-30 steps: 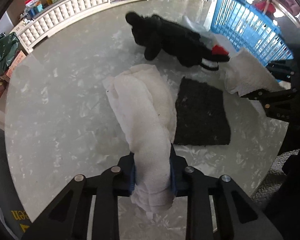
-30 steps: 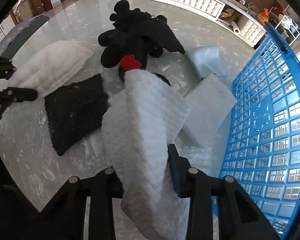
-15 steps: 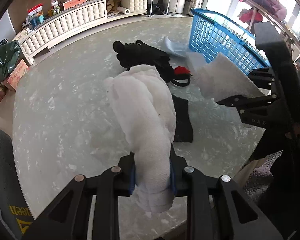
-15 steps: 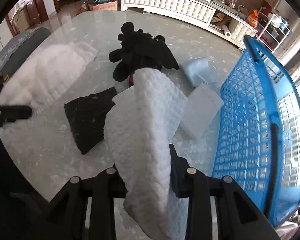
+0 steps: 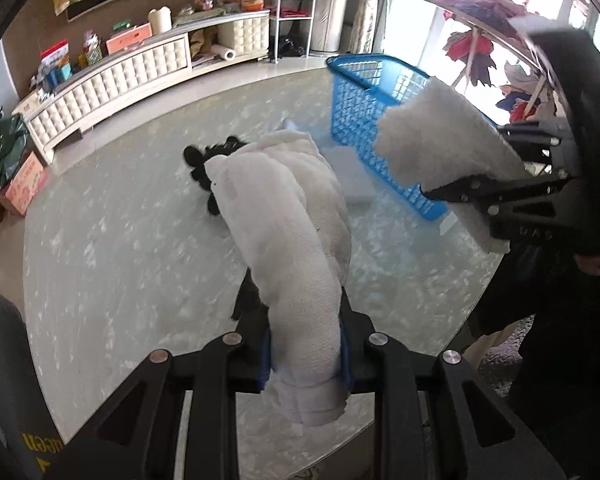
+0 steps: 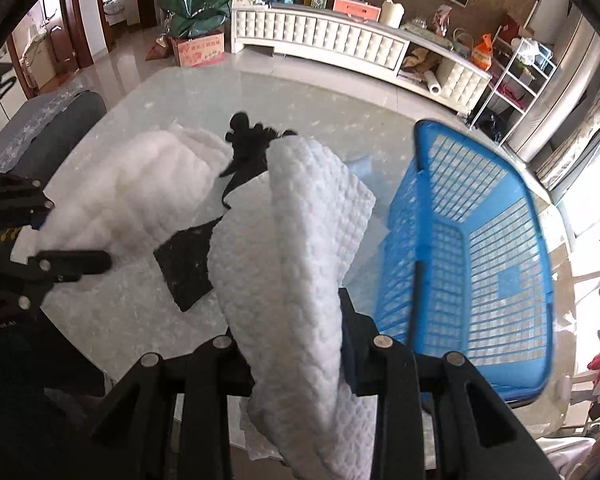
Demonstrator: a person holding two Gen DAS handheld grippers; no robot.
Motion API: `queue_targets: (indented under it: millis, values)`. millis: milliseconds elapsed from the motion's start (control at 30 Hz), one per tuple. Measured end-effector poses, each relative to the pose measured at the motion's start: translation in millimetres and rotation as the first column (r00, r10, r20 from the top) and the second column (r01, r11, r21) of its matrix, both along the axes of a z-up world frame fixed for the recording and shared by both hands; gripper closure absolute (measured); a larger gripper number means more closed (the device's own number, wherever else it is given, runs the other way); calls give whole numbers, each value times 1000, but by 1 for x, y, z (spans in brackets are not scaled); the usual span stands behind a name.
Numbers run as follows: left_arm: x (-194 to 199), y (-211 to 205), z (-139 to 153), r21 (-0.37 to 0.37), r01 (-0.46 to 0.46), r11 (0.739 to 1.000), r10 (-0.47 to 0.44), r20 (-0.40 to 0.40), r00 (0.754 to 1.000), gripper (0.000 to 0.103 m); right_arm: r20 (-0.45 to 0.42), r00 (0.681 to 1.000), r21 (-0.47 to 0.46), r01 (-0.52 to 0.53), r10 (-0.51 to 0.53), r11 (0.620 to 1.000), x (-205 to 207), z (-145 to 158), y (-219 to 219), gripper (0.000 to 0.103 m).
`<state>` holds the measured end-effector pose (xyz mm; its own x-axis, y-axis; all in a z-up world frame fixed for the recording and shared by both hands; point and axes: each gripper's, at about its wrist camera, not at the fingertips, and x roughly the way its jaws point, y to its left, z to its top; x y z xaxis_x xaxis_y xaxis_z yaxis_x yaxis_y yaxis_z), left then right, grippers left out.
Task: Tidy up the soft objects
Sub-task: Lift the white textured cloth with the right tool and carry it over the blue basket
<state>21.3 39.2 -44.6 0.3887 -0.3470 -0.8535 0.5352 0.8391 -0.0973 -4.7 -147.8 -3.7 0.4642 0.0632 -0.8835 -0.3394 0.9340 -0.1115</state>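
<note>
White gauze towel [image 5: 288,232]: soft, loosely woven, bunched into a thick roll with creases and a few dark specks. Pinched between the fingers of the left gripper [image 5: 305,354], which are closed on its lower end; a short tail hangs below the fingers, and the bulk stands up and forward above the table [image 5: 112,248], clear of it.

White waffle cloth [image 6: 296,248]: quilted square-grid texture, folded double, clean. Clamped between the fingers of the right gripper [image 6: 300,344]; the upper fold rises ahead of the fingers, the lower edge droops below them. Held in the air just beside the near wall of the blue basket [image 6: 480,248], above the table's edge.

Blue basket: plastic lattice walls, rectangular, standing on the table at its right side.

Black plush toy [image 6: 248,136]: on the table, beyond both held cloths, largely hidden by them.

Black mat [image 6: 186,264]: flat, dark, coarse, lying on the table between the two grippers, partly covered in the right wrist view by the waffle cloth.

Pale flat cloth [image 5: 352,176]: lying on the table against the basket's near side.

Table: round, pale marbled top.

White sideboard [image 6: 320,36]: tufted front, along the far wall, loaded with boxes and bottles.
</note>
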Motion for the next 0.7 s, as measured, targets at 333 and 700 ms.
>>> queue_targets:
  millis: [333, 700]
  values:
    - [5, -25, 7, -2, 41, 999, -41, 18, 999, 79, 26, 997, 50, 70, -71, 996, 12, 37, -51, 74]
    - [15, -37, 6, 19, 47, 999, -46, -5, 999, 79, 74, 989, -72, 133, -127, 988, 37, 34, -88, 74]
